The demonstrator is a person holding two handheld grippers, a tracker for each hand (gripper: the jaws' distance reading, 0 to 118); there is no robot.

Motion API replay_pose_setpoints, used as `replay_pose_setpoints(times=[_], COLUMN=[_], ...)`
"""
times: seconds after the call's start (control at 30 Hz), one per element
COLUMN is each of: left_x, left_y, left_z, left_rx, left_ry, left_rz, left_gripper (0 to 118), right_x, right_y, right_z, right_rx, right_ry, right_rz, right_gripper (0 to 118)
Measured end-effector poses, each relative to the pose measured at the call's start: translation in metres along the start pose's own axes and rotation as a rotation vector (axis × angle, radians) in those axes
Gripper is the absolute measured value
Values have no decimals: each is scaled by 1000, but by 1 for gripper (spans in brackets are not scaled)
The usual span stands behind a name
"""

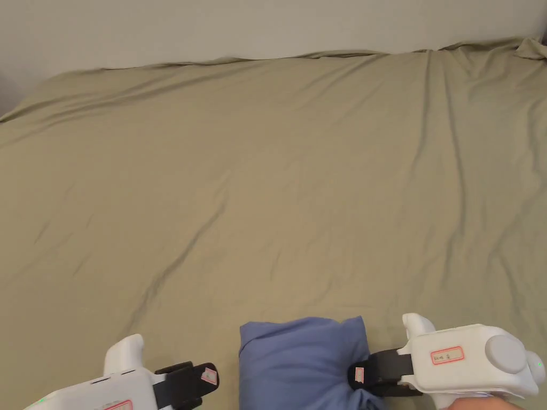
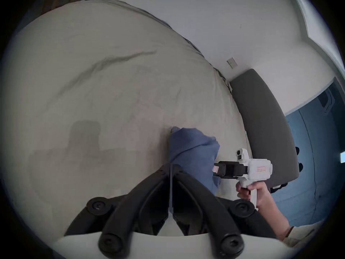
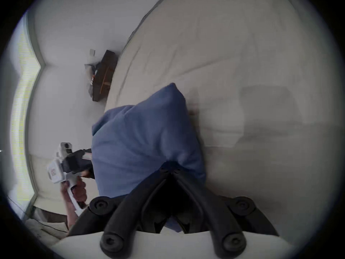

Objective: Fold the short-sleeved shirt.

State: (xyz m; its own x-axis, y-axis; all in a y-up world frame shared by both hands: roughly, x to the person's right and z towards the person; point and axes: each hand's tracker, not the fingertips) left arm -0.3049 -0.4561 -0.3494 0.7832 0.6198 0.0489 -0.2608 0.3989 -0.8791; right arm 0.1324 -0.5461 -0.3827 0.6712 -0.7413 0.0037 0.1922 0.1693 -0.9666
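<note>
The blue short-sleeved shirt (image 1: pixel 302 360) is bunched into a puffy bundle at the near edge of the olive bedsheet (image 1: pixel 278 176). My right gripper (image 1: pixel 357 376) comes in from the right and is shut on the bundle's lower right side; in the right gripper view the jaws of that gripper (image 3: pixel 170 166) pinch the blue cloth (image 3: pixel 141 136). My left gripper (image 1: pixel 212 376) sits a short way left of the shirt, shut with nothing in it. In the left gripper view its jaws (image 2: pixel 170 166) meet in front of the shirt (image 2: pixel 192 151), with the right gripper (image 2: pixel 215 169) beyond.
The wrinkled sheet stretches far ahead to a pale wall (image 1: pixel 240 26). A grey padded panel (image 2: pixel 261 128) runs along the bed's right side. A dark wooden bedside stand (image 3: pixel 103 76) and a bright window (image 3: pixel 24 113) lie off the bed's left side.
</note>
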Motion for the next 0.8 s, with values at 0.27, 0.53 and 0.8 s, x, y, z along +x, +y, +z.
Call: replay_pose_setpoints(times=[0.27, 0.53, 0.8], left_x=[8, -11, 30], left_y=[2, 5, -11], left_z=[-41, -35, -96], left_rx=[-30, 17, -187], left_ry=[-181, -328, -174], left_rz=[-28, 64, -157], left_gripper=[39, 118, 118], right_x=[5, 6, 9], right_y=[-3, 0, 1], right_z=[0, 0, 0], right_rx=[13, -2, -8], right_ry=[30, 42, 51], right_rz=[-25, -26, -28], right_gripper=[2, 2, 2])
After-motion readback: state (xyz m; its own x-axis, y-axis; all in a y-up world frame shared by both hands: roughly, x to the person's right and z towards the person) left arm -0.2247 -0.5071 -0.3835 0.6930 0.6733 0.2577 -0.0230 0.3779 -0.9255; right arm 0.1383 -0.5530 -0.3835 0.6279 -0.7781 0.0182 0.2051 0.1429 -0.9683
